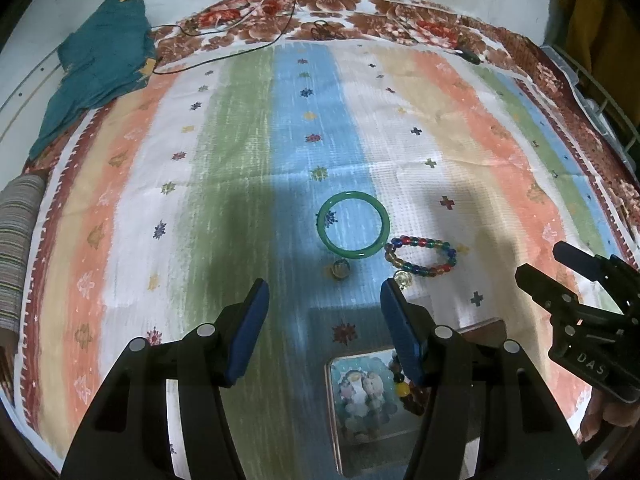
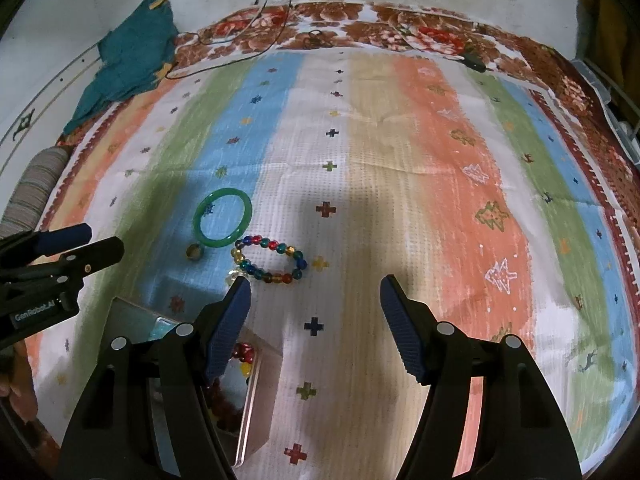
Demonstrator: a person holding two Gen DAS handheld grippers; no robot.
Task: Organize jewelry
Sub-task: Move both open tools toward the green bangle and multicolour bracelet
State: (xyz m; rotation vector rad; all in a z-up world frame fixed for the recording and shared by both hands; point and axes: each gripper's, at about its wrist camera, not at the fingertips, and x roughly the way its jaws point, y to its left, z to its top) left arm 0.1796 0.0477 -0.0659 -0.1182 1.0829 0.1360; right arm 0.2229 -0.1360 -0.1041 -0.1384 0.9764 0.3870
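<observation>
A green bangle [image 1: 353,225] [image 2: 222,218] lies flat on the striped cloth. Beside it to the right lies a bracelet of many-coloured beads [image 1: 421,257] [image 2: 270,260]. A small ring [image 1: 340,269] [image 2: 194,251] rests just in front of the bangle, and a small clear bead [image 1: 402,279] [image 2: 232,276] sits by the bead bracelet. A metal tin [image 1: 370,408] [image 2: 250,392] near the front holds dark and yellow beads [image 1: 404,390] [image 2: 244,354]. My left gripper [image 1: 324,298] hovers open above the cloth, short of the bangle, with nothing between its pads. My right gripper [image 2: 314,294] stands open and empty, right of the jewellery.
A teal cloth [image 1: 100,64] [image 2: 132,56] lies at the back left. Thin cables [image 1: 240,40] [image 2: 256,20] trail over the floral border at the back. A striped roll [image 1: 18,248] [image 2: 38,188] lies at the left edge. White racks [image 1: 592,92] stand to the right.
</observation>
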